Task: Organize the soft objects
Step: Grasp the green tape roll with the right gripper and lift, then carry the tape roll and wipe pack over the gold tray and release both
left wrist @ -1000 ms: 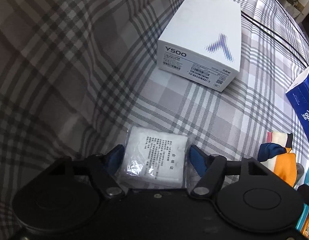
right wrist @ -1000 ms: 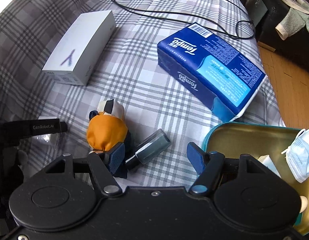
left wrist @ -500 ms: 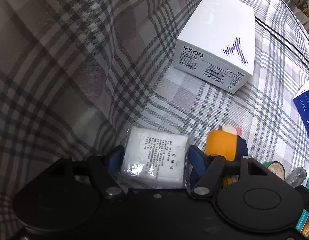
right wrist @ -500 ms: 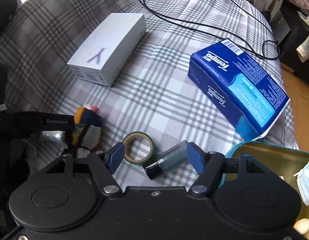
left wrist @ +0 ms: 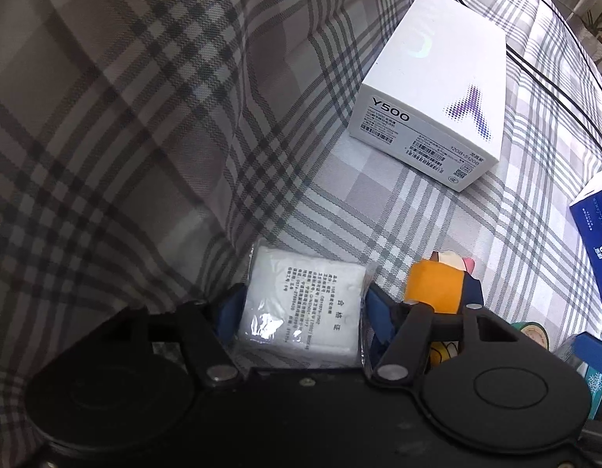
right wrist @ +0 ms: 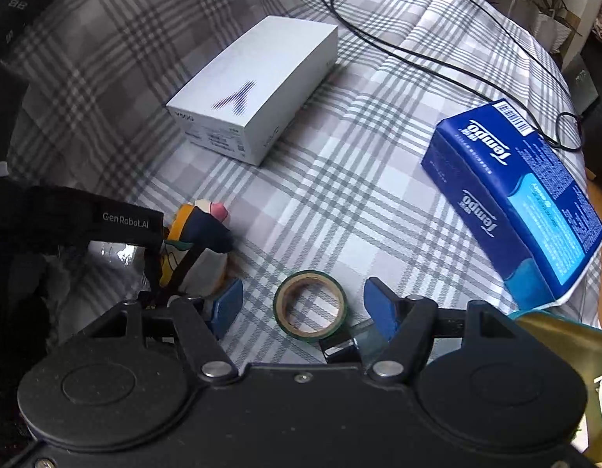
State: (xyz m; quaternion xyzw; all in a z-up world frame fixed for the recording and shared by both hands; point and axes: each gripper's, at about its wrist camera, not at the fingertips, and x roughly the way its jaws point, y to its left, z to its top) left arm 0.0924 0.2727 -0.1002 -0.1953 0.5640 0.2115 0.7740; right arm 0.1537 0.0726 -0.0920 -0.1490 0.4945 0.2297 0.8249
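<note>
My left gripper [left wrist: 301, 308] is shut on a white cotton pad packet [left wrist: 305, 304] wrapped in clear plastic with black print, held between the blue pads just above the plaid cover. An orange and navy plush toy [left wrist: 441, 288] lies right beside it; it also shows in the right wrist view [right wrist: 199, 230], partly behind the left gripper's arm. My right gripper [right wrist: 303, 306] is open and empty, its blue pads either side of a green tape roll [right wrist: 310, 306] on the cover.
A white Y500 box [left wrist: 437, 89] lies farther back, also in the right wrist view [right wrist: 258, 85]. A blue Tempo tissue pack [right wrist: 523, 195] lies at right, a black cable [right wrist: 437, 54] behind it. A gold tin [right wrist: 566, 335] sits at lower right. A dark tube [right wrist: 340, 345] lies under the tape.
The left gripper has lifted and shifted right with the packet, bringing the plush toy into its view. The right gripper has moved left and back; the tape roll now lies between its pads.
</note>
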